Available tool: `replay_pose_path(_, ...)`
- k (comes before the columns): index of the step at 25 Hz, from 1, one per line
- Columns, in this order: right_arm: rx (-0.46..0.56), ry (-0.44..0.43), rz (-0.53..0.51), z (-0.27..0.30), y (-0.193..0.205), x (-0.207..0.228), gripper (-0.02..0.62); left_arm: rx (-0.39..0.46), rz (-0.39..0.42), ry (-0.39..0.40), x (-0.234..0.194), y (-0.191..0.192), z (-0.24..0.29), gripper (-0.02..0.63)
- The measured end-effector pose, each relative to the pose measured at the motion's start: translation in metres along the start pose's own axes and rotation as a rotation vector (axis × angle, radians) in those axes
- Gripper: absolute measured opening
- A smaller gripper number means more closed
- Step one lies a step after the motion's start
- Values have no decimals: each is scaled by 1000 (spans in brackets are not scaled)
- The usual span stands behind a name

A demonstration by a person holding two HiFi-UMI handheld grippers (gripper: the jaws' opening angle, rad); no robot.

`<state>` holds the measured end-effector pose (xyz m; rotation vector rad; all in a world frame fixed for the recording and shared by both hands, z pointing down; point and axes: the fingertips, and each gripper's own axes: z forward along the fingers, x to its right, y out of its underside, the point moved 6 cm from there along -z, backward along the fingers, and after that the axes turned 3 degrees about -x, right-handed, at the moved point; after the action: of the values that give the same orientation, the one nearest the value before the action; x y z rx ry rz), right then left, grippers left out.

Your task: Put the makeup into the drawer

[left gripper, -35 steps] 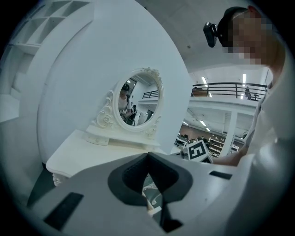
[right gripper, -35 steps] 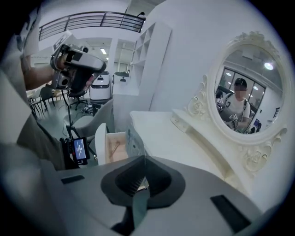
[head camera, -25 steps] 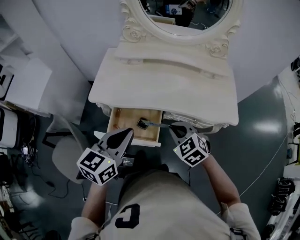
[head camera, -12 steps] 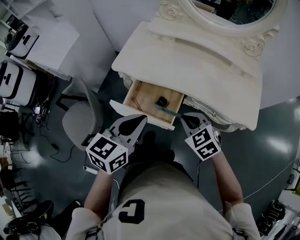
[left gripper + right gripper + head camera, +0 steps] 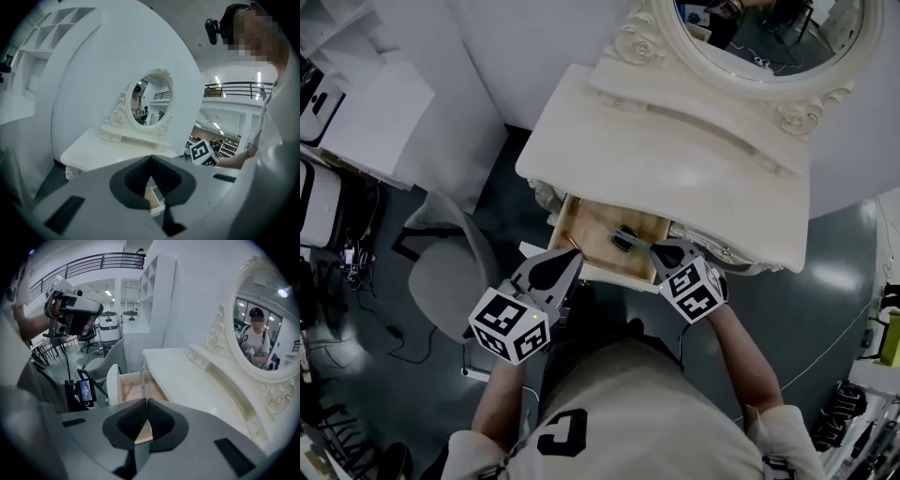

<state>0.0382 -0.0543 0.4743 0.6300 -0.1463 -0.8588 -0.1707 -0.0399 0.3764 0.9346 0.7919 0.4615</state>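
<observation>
A cream vanity table (image 5: 675,159) has its left drawer (image 5: 591,225) pulled open, wooden bottom showing. A small dark makeup case (image 5: 625,239) lies inside it. My right gripper (image 5: 656,247) hangs over the drawer's front right corner, shut on a thin grey makeup stick (image 5: 141,383). In the right gripper view the stick juts from the closed right gripper (image 5: 146,401) toward the drawer (image 5: 129,385) below. My left gripper (image 5: 573,253) is at the drawer's front left edge, tips together with nothing in them. In the left gripper view the left gripper (image 5: 151,158) is shut, with the drawer (image 5: 153,199) just beyond it.
An oval mirror (image 5: 769,37) in a carved frame stands at the back of the table. A grey chair (image 5: 441,281) is left of the drawer on the dark floor. White shelving (image 5: 356,112) fills the far left. A small screen device (image 5: 86,391) sits beside the drawer front.
Both grippers have moved in toward the open drawer and sunk a little. The stick in the right gripper now reaches over the drawer's inside, close to the dark case.
</observation>
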Motion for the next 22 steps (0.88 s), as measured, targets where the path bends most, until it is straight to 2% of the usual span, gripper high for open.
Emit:
replay_pose_path(3,-9,34,13,24,-16,2,25,-14,-13,48,-31,-5,1,52)
replay_pose_path(9,-177,-10,77,102,-8,-11,25,-45,-37,102,-78,-12,1,52)
replay_pose_path(11,-195,19,61,113,-13,-7,25,-44,-42,102,-86,-15,0,52)
replay_pose_path(13,-158,78,36,115,-30,3,25,-44,-43,93,-94,-18,-1,52)
replay_pose_path(14,-134,105,6,117,-38,6,25,-45,-42,89,-97,-20,-1,52)
replay_pose_path(16,-118,132,-131,128,-44,2,25,-50,-48,84,-100,-20,-1,52)
replay_pose_path(19,-207,78,-360,165,-15,-24,25,-74,-63,81,-99,-14,0,52)
replay_pose_path(22,-278,-17,-385,193,15,-43,25,-99,-64,77,-97,-10,3,52)
